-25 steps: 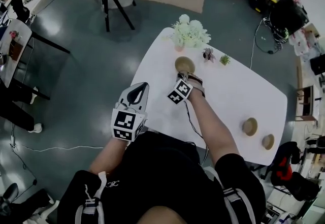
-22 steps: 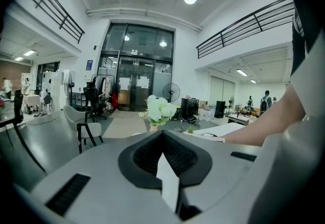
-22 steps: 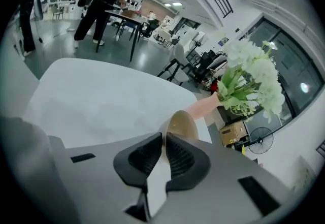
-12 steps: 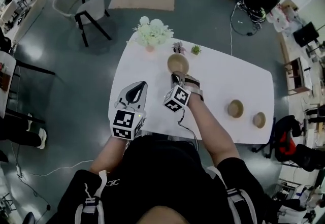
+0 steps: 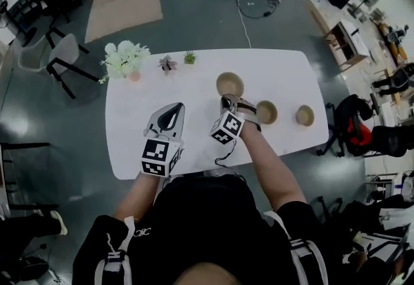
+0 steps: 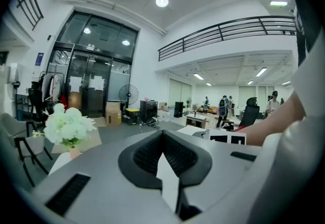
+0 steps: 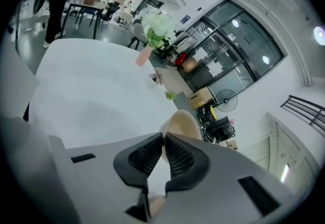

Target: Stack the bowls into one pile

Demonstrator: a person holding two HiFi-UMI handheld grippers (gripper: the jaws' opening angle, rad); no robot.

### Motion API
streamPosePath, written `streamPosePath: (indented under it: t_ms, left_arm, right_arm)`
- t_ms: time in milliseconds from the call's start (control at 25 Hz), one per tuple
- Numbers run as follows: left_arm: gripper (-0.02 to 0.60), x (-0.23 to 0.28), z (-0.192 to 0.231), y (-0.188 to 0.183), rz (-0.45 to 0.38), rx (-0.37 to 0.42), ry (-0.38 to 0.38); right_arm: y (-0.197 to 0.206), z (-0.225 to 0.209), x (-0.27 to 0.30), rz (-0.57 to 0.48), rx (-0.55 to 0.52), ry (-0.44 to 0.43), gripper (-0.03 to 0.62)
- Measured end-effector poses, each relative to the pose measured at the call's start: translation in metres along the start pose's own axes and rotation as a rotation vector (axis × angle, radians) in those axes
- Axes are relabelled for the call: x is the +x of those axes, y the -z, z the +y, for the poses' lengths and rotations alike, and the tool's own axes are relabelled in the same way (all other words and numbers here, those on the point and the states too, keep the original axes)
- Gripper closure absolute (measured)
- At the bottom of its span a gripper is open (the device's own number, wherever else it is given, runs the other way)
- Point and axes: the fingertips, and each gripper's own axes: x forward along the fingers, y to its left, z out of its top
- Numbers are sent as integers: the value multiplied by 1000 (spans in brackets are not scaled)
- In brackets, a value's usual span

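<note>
My right claw pinches the rim of one bowl near the far edge of the surface, left claw shut and empty; I would carry it level over the next bowl toward the right edge.

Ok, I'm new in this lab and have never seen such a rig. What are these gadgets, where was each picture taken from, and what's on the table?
There is no robot here. A person holds a two-jaw gripper in each hand, and the cubes with square markers are part of those grippers. The head view comes from a camera on the person's head, looking down. The other two views come from cameras riding on the grippers, each looking along its own jaws. On the white table are white flowers, a purplish plant and a green plant. There are three tan bowls. The right gripper has its jaws pinched on the rim of the first bowl. The second bowl and third bowl sit nearby. The left gripper has its jaws shut and holds nothing.
</note>
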Motion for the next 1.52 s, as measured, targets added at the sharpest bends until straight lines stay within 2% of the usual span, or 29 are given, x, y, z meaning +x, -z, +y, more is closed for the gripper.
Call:
streamPosePath:
  t_ms: [160,320,520,680,960,1040,1120,1200,1320,1400,1440,1520]
  left_arm:
    - [569,37,-46,-4,9,25,94]
    - [569,66,-88,-5,25,43,166]
    - [569,92,-125,-1,44,71,237]
    - [569,103,-138,1,67,81,260]
    - [569,113,-142,2,101,86,253]
    - [569,114,-140,3,104,85,249]
    - [569,115,-138,4,105,84,244]
    - [569,116,-135,4,106,86,240]
    - [569,117,-130,1,105,87,228]
    - [569,117,-125,-3,99,84,218]
    - [569,116,-123,-5,92,83,213]
    - [569,115,-114,-12,67,78,195]
  right_arm:
    - [72,-19,-7,94,59,35,557]
    - [140,-23,-14,180,139,26,557]
    - [196,-19,-13,249,193,24,556]
    - [218,-15,-8,282,217,22,556]
    - [235,-7,1,297,264,-14,551]
    - [236,-5,4,282,303,-24,548]
    - [235,-3,6,268,366,-53,513]
    - [232,-8,4,243,433,-58,493]
    - [216,-32,-7,146,566,-10,496]
    - [193,-60,-24,-4,702,54,532]
    - [177,-78,-38,-115,770,104,567]
    - [144,-115,-70,-339,862,209,579]
